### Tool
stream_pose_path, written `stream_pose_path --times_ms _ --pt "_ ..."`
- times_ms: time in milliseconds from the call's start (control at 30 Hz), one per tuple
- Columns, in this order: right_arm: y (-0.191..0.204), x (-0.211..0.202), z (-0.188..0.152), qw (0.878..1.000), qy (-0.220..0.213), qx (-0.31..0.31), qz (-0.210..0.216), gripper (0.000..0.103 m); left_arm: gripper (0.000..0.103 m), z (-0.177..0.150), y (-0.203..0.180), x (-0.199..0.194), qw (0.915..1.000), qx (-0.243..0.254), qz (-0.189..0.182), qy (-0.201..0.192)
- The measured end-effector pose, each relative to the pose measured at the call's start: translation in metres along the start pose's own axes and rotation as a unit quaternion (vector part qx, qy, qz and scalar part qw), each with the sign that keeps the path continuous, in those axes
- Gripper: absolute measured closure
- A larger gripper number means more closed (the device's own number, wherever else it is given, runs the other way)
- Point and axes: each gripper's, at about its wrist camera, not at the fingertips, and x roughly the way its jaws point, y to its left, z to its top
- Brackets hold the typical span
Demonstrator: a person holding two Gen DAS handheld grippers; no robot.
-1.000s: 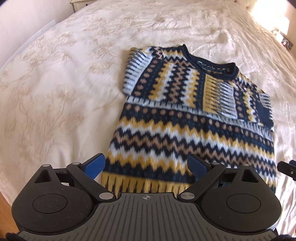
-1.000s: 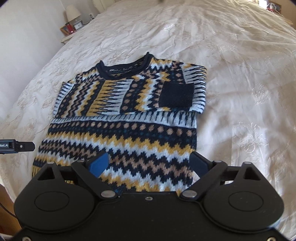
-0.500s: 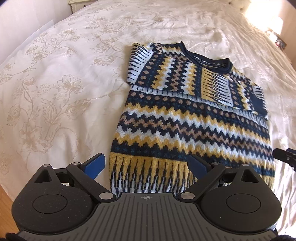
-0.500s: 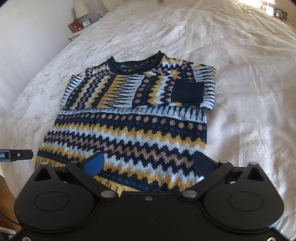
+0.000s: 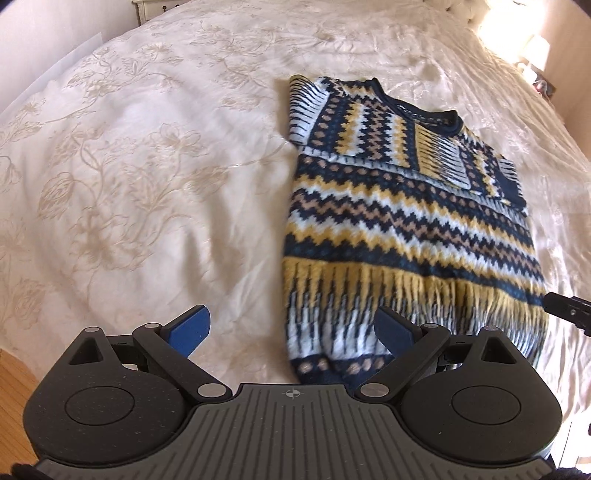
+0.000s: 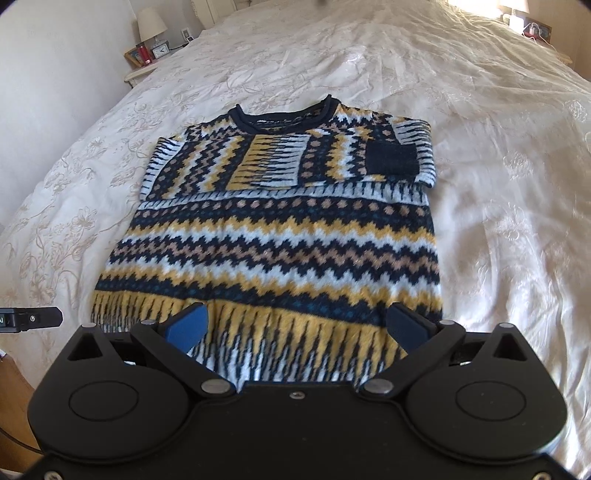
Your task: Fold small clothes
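Cream floral-embroidered bedspread (image 6: 498,155) covers the wide bed and fills both views, sunlit at the far end. Nearest the lens, the left claw (image 5: 291,326) stands spread wide with nothing between its blue pads, hovering over the near left corner of the garment's hem; one pad is above bare bedspread, the other above the knit. The right claw (image 6: 297,326) is likewise spread and empty, poised over the middle of the hem. Beyond them lies the navy, mustard, tan and pale-blue zigzag-patterned knitted sweater (image 6: 273,236), flat on the bed with its front up and its hem toward the cameras. Its body carries horizontal bands of chevrons and diamonds, ending in a fringe-like spiked band of yellow, white and navy at the hem. Both sleeves are folded inward across the chest, overlapping below the rolled navy crew collar, and one dark navy cuff rests near the right shoulder. Far off at the bed's corner, a pale nightstand (image 6: 142,74) holds a small white-shaded lamp (image 6: 150,24).
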Motion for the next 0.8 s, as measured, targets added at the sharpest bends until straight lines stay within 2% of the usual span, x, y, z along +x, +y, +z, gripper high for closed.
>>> stream_pose_path --times_ms 367,800 --pt "0.027 -0.011 -0.038 1.0 0.008 0.007 -0.006 0.0 0.007 -0.027 0.026 -0.011 0.9999 0.006 -0.013 0.003" --pt "0.021 -0.013 -0.071 0.999 0.036 0.017 -0.017 0.0 0.006 -0.054 0.033 0.002 0.9992 0.016 -0.019 0.032"
